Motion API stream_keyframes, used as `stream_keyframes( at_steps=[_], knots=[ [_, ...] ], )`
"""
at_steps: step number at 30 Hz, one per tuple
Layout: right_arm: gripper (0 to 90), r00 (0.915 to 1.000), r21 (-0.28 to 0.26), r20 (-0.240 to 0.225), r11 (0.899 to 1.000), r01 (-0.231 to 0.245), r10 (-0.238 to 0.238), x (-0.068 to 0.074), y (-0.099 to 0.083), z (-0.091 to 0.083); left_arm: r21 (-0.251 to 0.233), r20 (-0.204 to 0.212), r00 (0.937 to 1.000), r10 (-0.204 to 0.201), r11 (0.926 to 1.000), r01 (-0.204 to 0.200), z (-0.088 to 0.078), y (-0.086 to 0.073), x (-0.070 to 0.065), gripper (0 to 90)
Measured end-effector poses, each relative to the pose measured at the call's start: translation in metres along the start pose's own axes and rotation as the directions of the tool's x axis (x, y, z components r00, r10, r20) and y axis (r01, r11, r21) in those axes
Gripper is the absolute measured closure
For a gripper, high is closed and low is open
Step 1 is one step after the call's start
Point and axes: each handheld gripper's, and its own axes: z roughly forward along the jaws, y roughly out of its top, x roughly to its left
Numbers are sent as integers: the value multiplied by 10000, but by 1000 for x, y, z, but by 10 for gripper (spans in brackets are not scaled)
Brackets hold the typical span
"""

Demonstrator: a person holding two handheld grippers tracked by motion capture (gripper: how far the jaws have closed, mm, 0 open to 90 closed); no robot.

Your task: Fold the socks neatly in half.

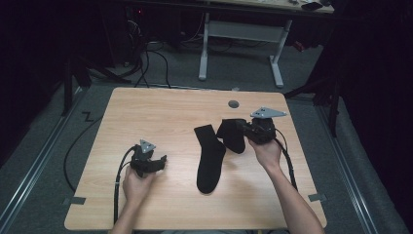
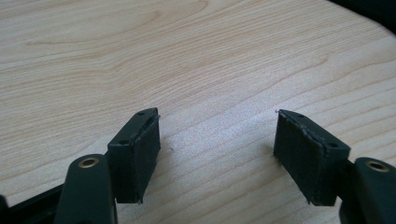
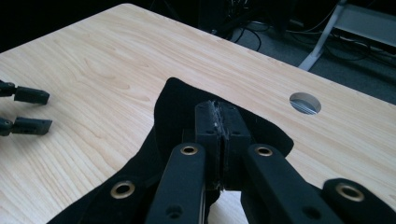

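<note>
At the left of the high view, the left hand-held gripper rests low over the pale wooden surface, gripped from behind by the person's left hand, with its black cable trailing back toward the near edge. Its jaws stand wide apart with nothing between them; in the left gripper view the two black pads frame bare wood grain and sit just above it.

Toward the middle, one black sock lies flat on the surface, stretched from the far side toward the near edge, its cuff end farthest from the person.

Just to the right of it, a second black sock is bunched and lifted at one end, its lower part near the flat sock. The right hand-held gripper is clamped on this sock: in the right gripper view the jaws are pressed together with the black fabric pinched between the pads and spreading out on both sides below them. The right hand holds that gripper, whose grey three-cornered plate faces up.

Beyond the right gripper, near the far edge, a round cable hole is set in the surface, and past the far edge stands a white desk frame on the grey floor.
</note>
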Motion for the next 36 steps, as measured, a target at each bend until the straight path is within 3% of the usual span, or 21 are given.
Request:
stream_keyframes(
  at_steps=[16, 26, 30, 36],
  knots=[
    [885, 9999, 322, -149, 9995, -4, 9, 10, 17, 35, 4, 8, 10000, 9, 10000, -9, 0, 0, 0, 315],
    [884, 9999, 221, -117, 9997, -115, 117, 13, 29, 55, -1, 9, 10000, 9, 10000, -9, 0, 0, 0, 315],
    [883, 9988, 419, -319, 9984, -369, 382, 13, 27, 67, -5, -3, 10000, -4, 10000, 4, 0, 0, 0, 314],
    [878, 9976, 988, -674, 9951, -99, 166, 24, 13, 71, -1, 0, 10000, 0, 10000, 0, 0, 0, 0, 314]
  ],
)
